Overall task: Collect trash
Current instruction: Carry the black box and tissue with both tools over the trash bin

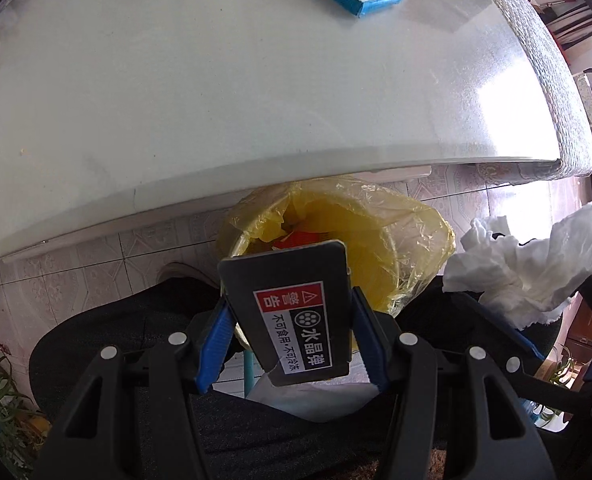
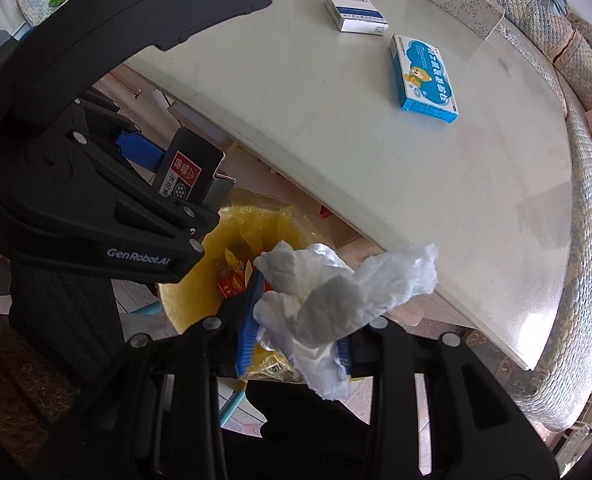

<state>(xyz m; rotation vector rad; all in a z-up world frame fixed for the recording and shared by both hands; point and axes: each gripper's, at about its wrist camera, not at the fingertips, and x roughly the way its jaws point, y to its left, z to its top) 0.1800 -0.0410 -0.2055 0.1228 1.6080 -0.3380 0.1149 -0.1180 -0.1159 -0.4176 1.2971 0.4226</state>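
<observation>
surfaces and finishes

the table (image 1: 256, 92) top is smooth, pale and faintly glossy. the bin liner (image 1: 400, 224) is thin crinkled yellow plastic. the tissue (image 2: 336, 300) is soft, crumpled white paper. the dark box (image 1: 292, 312) is matt card with a printed label. the blue box (image 2: 424, 76) is glossy printed card.

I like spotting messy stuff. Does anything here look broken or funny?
Nothing is spilled. The grey box in the left hand-held gripper has a torn-open end. The white tissue in the right hand-held gripper is crumpled. Both hang over the yellow-lined bin.
</observation>
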